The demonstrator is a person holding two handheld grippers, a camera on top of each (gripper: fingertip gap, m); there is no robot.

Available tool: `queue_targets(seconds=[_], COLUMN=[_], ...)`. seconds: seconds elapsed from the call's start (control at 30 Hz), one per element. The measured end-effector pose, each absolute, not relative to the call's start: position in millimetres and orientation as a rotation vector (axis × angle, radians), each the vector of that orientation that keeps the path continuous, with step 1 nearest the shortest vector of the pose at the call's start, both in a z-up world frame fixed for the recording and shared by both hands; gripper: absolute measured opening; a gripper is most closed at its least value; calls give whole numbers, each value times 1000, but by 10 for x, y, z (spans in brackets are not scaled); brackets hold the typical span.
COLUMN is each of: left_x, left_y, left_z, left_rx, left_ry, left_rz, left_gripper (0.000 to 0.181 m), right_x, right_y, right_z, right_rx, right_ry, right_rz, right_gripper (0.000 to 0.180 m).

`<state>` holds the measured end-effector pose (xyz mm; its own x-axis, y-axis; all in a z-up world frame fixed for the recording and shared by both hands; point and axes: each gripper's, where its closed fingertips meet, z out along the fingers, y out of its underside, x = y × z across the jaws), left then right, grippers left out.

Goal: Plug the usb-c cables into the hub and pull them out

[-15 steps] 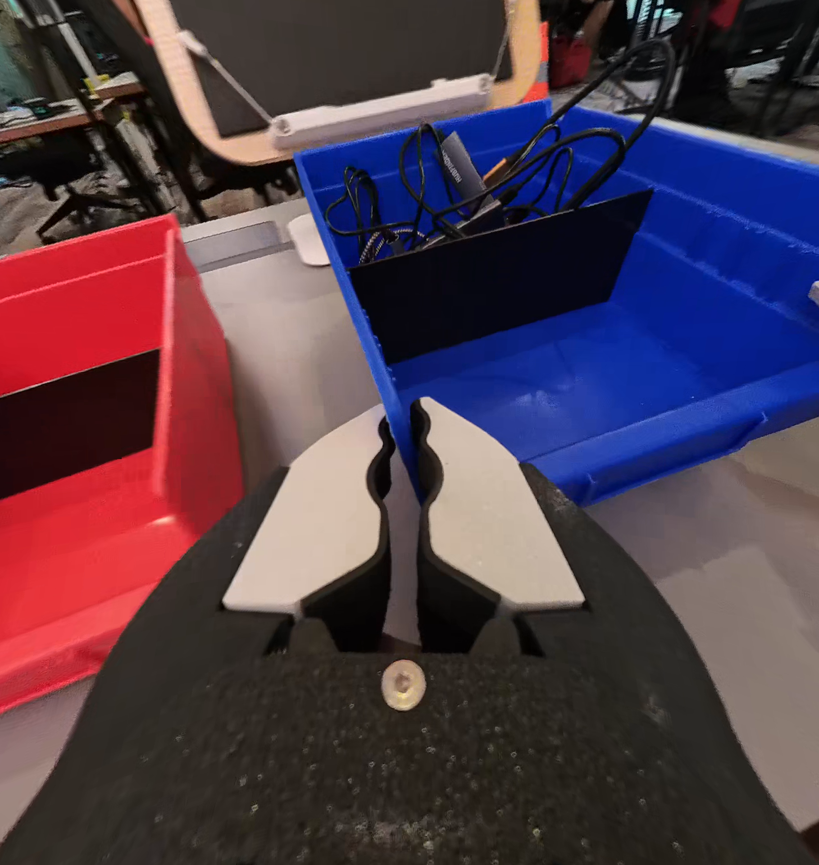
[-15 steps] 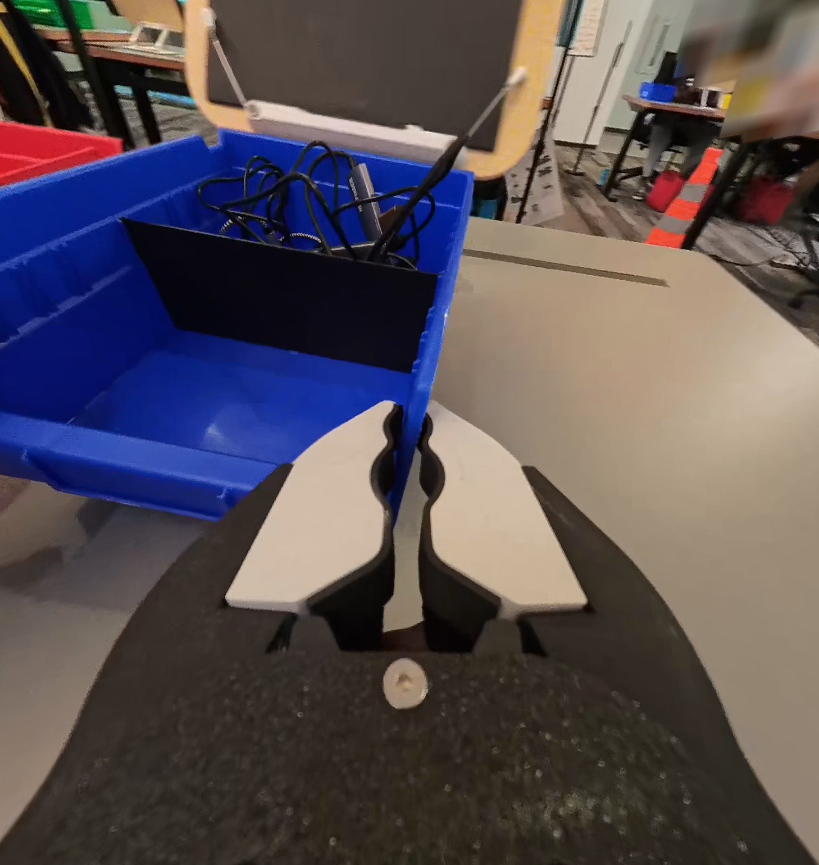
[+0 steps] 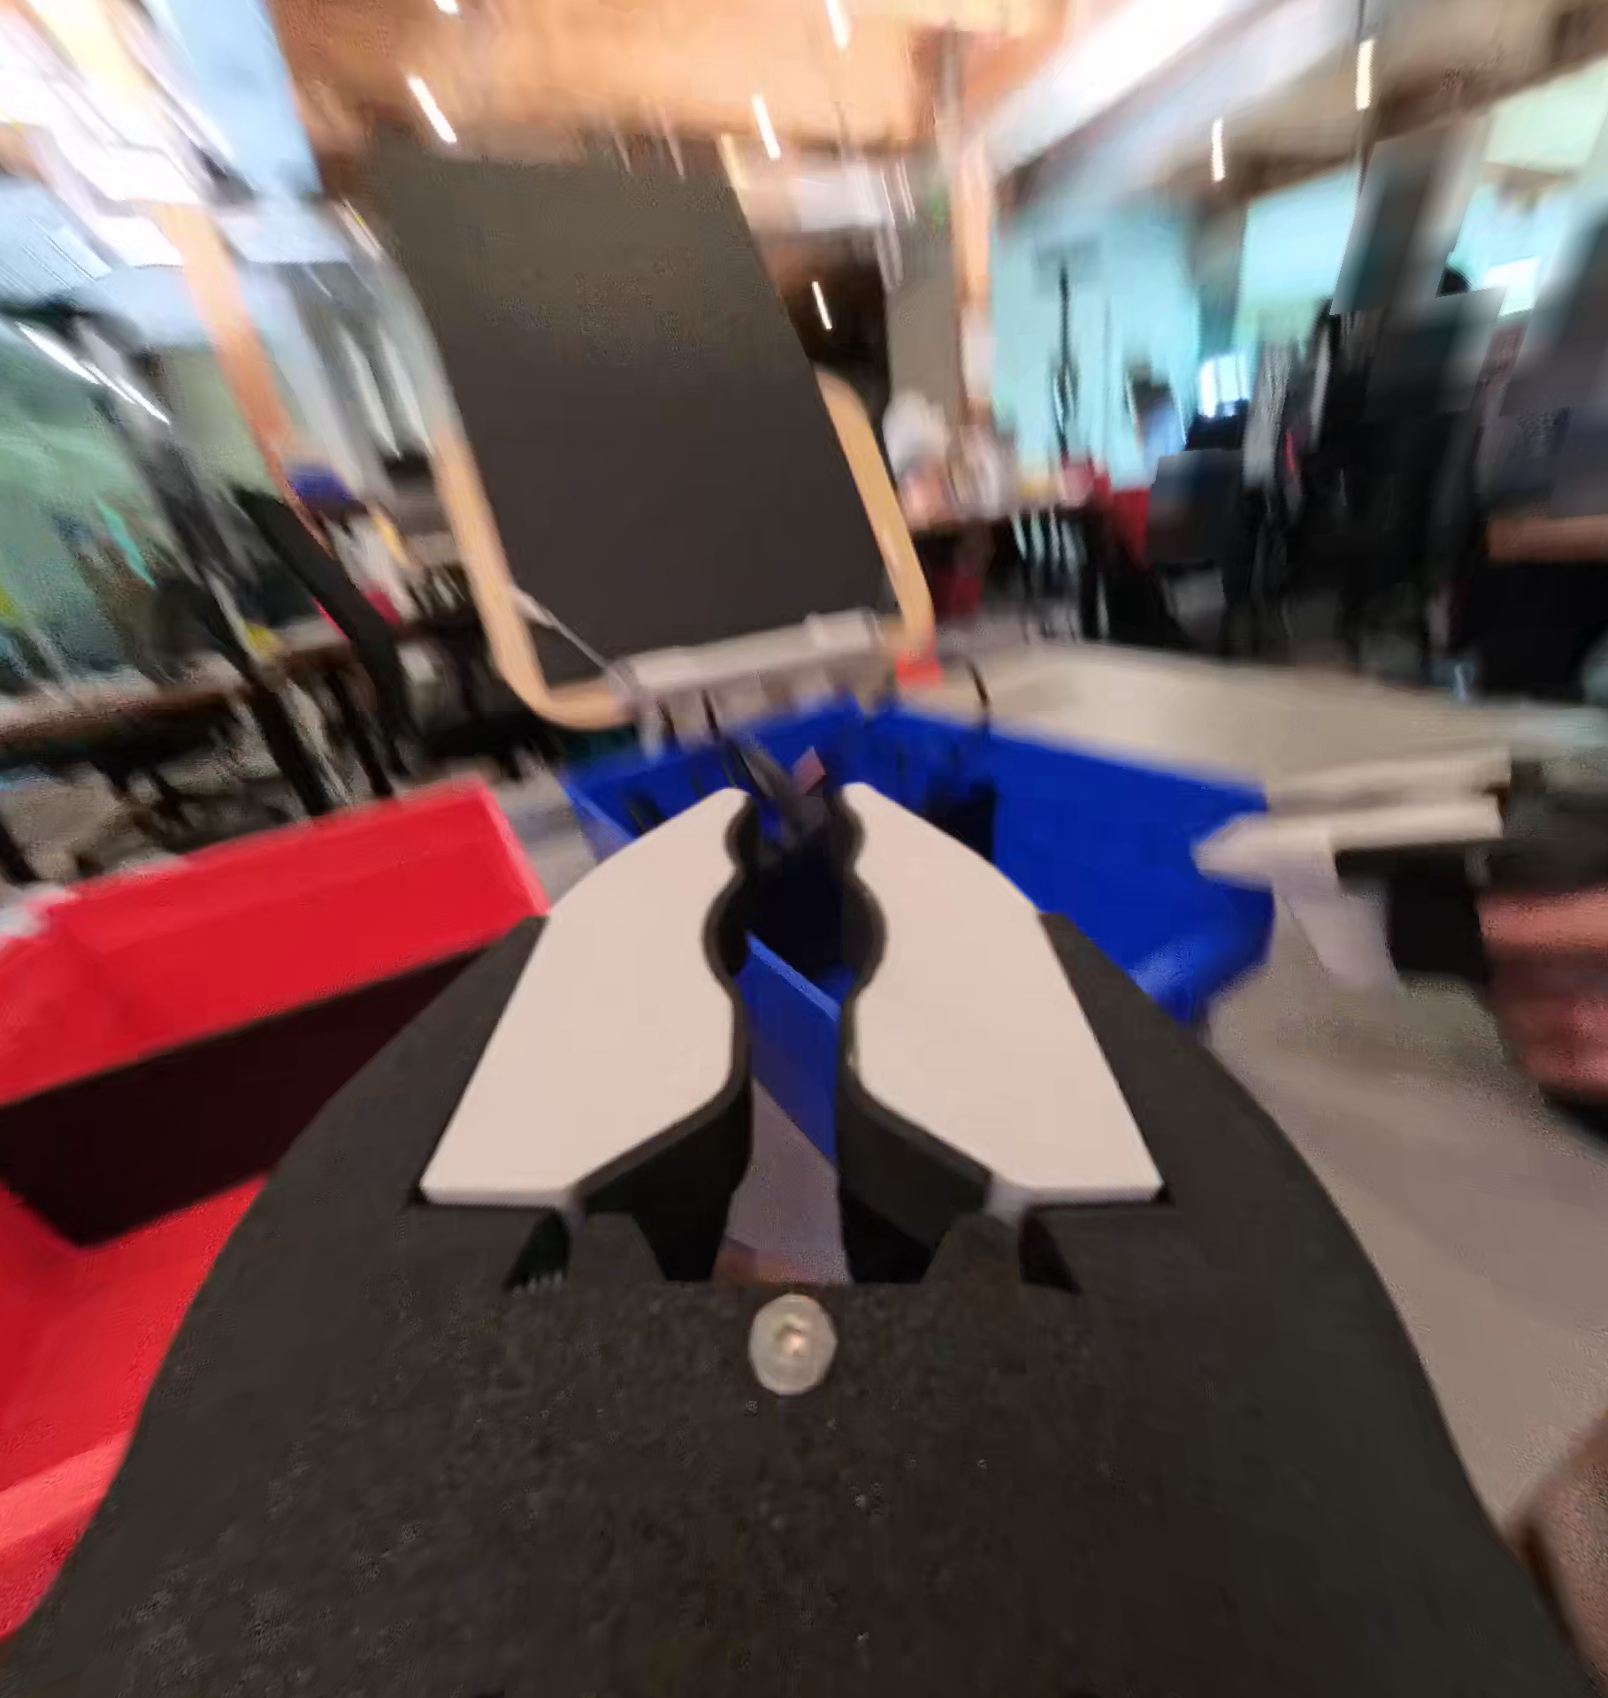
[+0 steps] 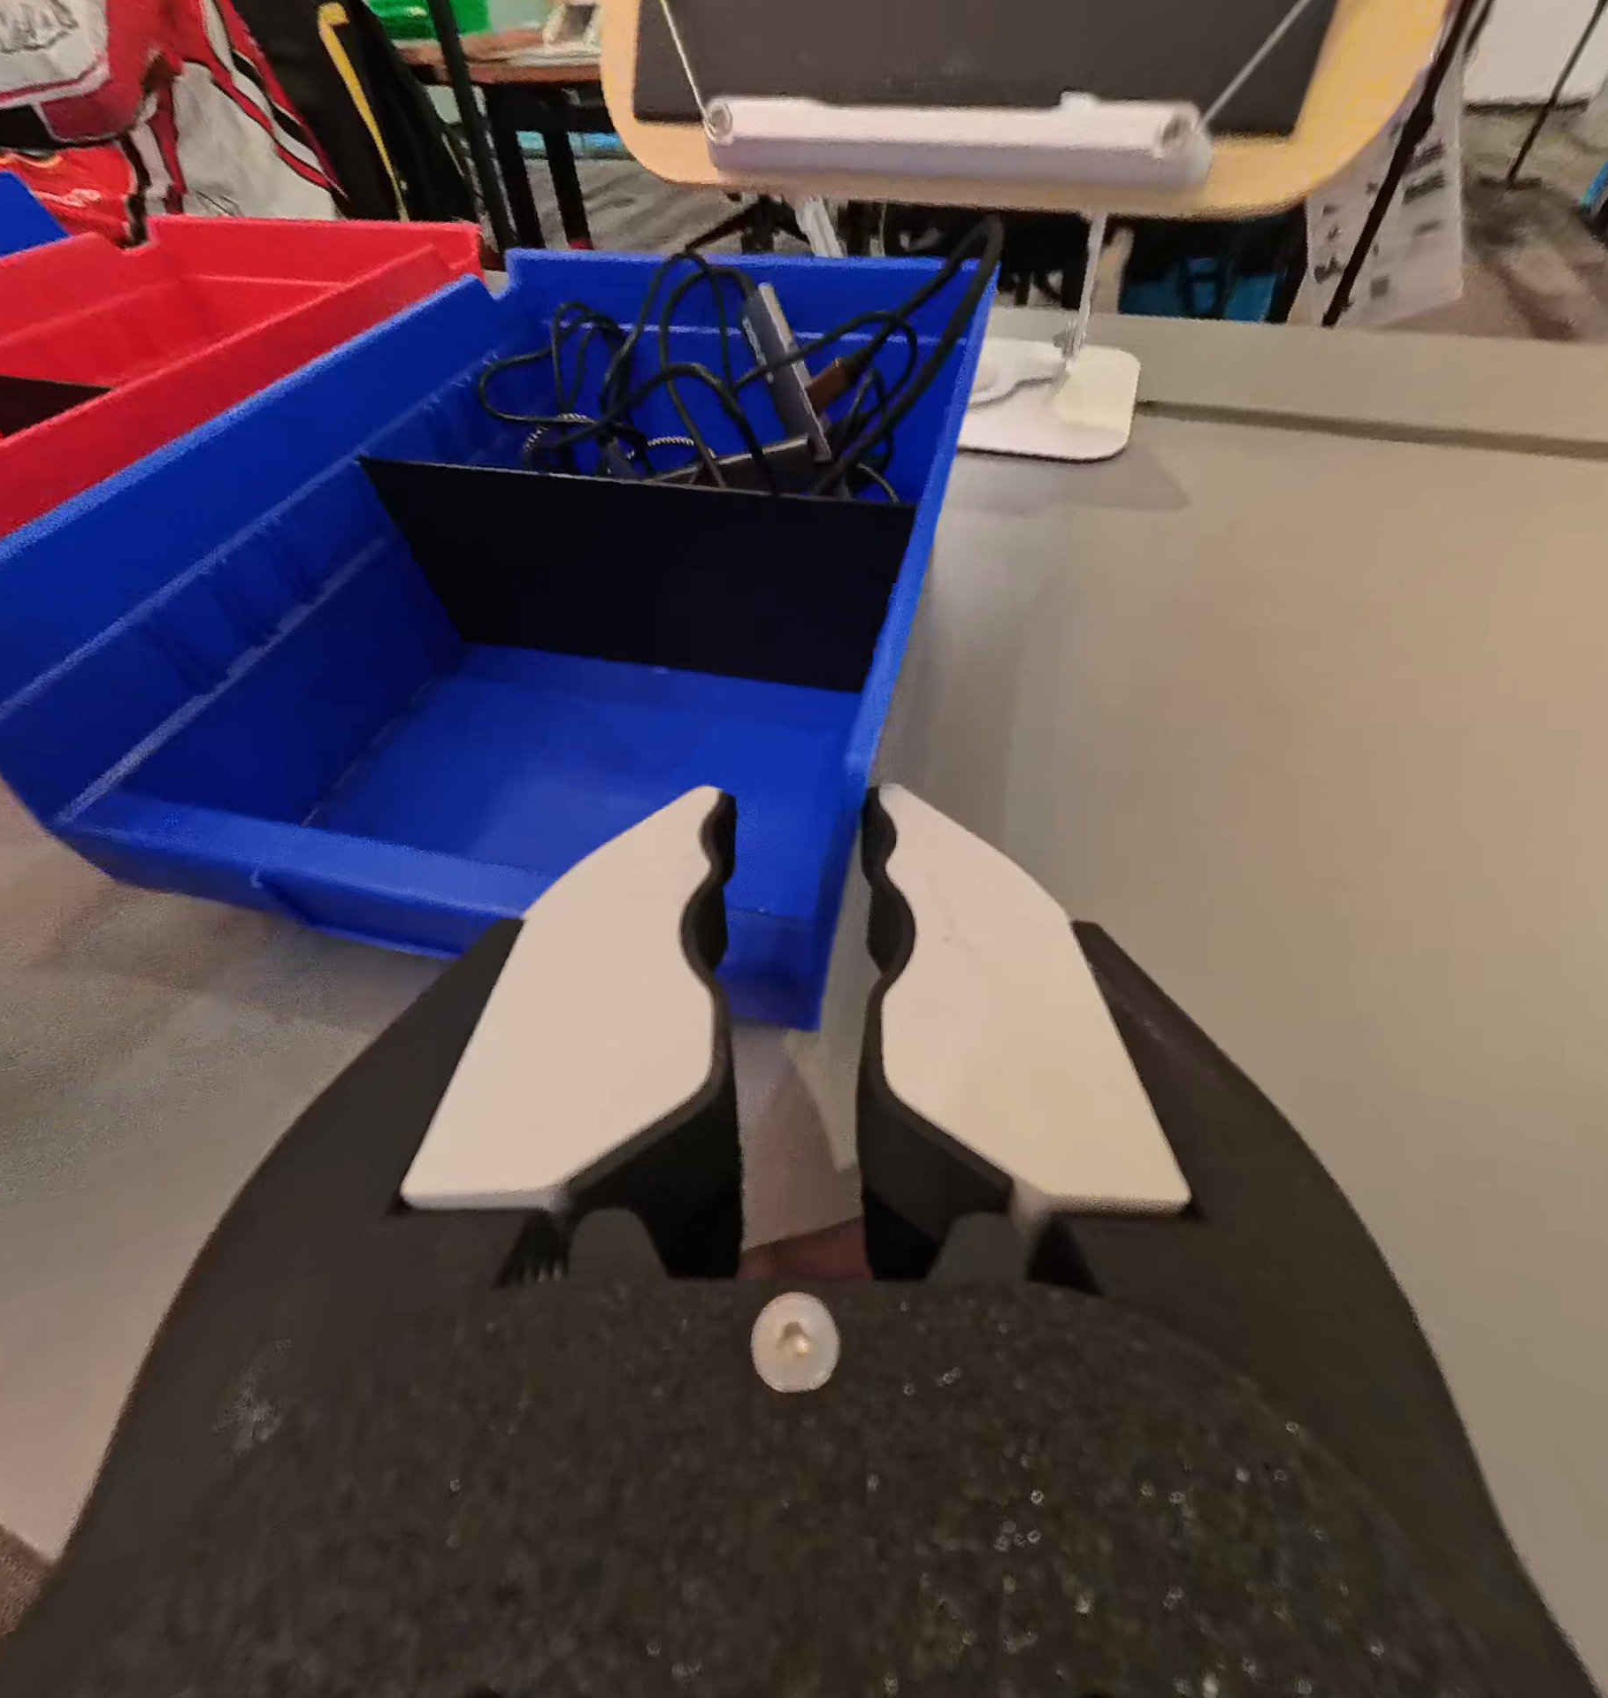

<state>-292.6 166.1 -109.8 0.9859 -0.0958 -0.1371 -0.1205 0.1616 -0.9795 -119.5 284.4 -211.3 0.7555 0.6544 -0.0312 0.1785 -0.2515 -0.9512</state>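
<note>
Both claws, left gripper [image 3: 796, 809] and right gripper [image 4: 798, 809], hover parted and empty; next, I judge, reach the cables [image 4: 690, 386] and hub [image 4: 786, 367] in the blue bin [image 4: 231, 597].

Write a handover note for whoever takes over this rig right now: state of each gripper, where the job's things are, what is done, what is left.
Left gripper: open, empty, view blurred.
Right gripper: open, empty, above the grey table at the blue plastic bin's near corner.
Tangled black cables and slim grey hub: in the bin's far compartment, behind the black divider. Near compartment empty.
Done: nothing visibly picked up.
Left: take them out, plug in, unplug.
</note>
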Motion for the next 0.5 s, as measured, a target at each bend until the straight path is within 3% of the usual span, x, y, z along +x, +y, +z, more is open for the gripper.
queue_targets(seconds=[0.1, 0.27, 0.4, 0.5], left_x=[-3674, -5129, -5439, -5462], left_y=[1288, 1129, 1131, 1278], left_z=[-791, -1413, -1897, -2067], left_rx=[-1297, -1627, -1890, -1935], left_ry=[-60, -339, -289, -272], left_rz=[110, 260, 227, 187], left_gripper=[11, 54, 62, 54], right_x=[-1017, -859, -892, -991], right_y=[2773, 2745, 2687, 2590], right_z=[-2070, -1987, -2006, -1972], right_rx=[-1747, -1736, -1721, -1670], right_ry=[-693, -637, -670, -722], right_rz=[498, 557, 526, 487], right_gripper=[24, 21, 21, 19])
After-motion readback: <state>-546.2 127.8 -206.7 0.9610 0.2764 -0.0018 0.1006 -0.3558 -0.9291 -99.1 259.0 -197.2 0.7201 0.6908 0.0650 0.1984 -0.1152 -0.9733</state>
